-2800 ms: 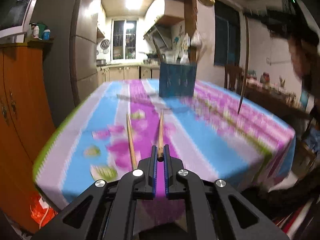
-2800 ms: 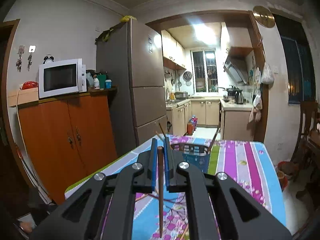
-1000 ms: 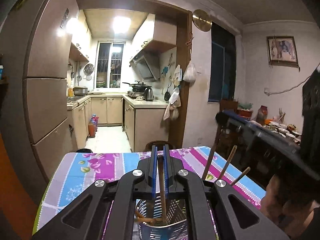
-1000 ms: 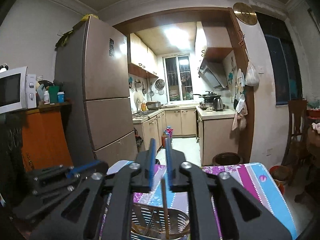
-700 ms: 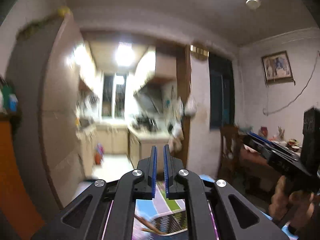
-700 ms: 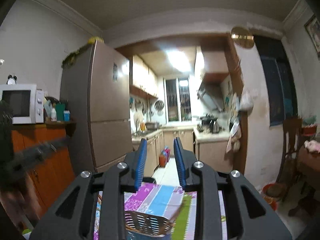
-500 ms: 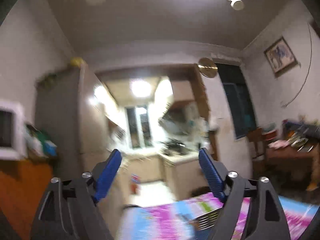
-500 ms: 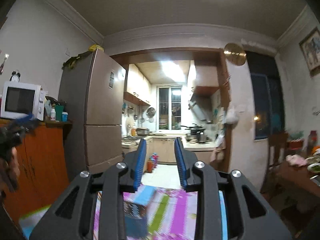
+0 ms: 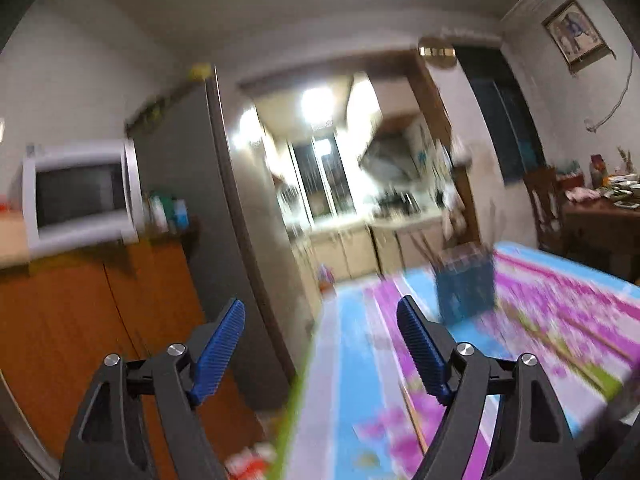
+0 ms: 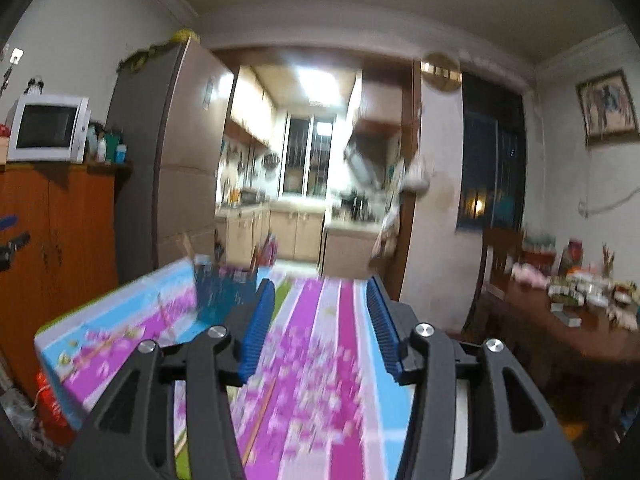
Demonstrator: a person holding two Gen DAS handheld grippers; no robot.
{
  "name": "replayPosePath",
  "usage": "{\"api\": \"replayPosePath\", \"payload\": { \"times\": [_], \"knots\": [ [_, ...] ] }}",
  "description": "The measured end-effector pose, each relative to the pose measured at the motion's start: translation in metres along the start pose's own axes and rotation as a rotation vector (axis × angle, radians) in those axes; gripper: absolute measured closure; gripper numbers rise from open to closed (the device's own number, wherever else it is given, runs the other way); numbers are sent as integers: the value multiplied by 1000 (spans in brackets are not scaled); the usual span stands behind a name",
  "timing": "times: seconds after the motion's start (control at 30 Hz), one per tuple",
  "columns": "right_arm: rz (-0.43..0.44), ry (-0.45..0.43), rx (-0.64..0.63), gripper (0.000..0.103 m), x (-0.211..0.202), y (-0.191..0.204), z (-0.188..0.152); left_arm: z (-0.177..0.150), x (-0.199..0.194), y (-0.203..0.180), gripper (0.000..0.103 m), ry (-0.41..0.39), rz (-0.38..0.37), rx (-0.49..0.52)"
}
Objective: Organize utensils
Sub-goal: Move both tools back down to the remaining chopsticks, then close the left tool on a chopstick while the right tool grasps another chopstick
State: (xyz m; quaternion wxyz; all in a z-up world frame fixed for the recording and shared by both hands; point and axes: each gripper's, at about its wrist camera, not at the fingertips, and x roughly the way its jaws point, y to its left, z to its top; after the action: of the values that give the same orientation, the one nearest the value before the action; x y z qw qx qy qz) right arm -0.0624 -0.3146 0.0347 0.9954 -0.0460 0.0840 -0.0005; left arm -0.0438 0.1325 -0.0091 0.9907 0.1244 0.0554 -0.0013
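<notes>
A blue utensil holder [image 9: 466,290] with chopsticks sticking out stands on the striped pink and blue tablecloth [image 9: 532,320]; it also shows in the right wrist view [image 10: 222,294]. My left gripper [image 9: 322,320] is open and empty, above the table's left front edge, well short of the holder. My right gripper [image 10: 320,300] is open and empty, above the table, to the right of the holder. A loose chopstick [image 9: 412,416] lies on the cloth near the front; one also shows in the right wrist view [image 10: 260,416]. Both views are blurred.
An orange cabinet [image 9: 80,320] with a microwave [image 9: 78,196] and a tall fridge [image 9: 236,240] stand left of the table. A wooden side table [image 10: 568,320] with dishes and a chair [image 10: 500,260] stand to the right. The kitchen doorway lies behind.
Both grippers let their chopsticks go into the holder, opened wide and drew back and down from it. The views now tilt down toward the tablecloth.
</notes>
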Motion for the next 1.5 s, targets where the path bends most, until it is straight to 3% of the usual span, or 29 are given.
{"api": "replayPosePath", "payload": {
  "times": [0.1, 0.23, 0.3, 0.4, 0.57, 0.93, 1.17, 1.33, 1.5],
  "knots": [
    [25, 88, 50, 57, 4, 10, -35, -49, -5, -14, 36, 108, -71, -47],
    [60, 183, 57, 57, 15, 41, -77, -106, -6, -39, 43, 233, -102, -57],
    [117, 229, 59, 61, 19, 64, -100, -129, -7, -51, 48, 257, -93, -69],
    [186, 283, 39, 72, 25, 100, -130, -143, -11, -64, 49, 230, -72, -81],
    [209, 295, -68, 77, 34, 151, -160, -152, -9, -93, 50, 210, -91, -43],
    [183, 368, -17, 81, 66, 165, -187, -165, 11, -93, 50, 233, -91, -71],
    [154, 356, -3, 90, 64, 168, -189, -171, 21, -84, 64, 245, -135, -143],
    [136, 353, 6, 92, 63, 170, -189, -173, 20, -84, 83, 233, -167, -151],
    [129, 352, 18, 93, 65, 169, -189, -172, 24, -84, 85, 237, -172, -146]
  ]
}}
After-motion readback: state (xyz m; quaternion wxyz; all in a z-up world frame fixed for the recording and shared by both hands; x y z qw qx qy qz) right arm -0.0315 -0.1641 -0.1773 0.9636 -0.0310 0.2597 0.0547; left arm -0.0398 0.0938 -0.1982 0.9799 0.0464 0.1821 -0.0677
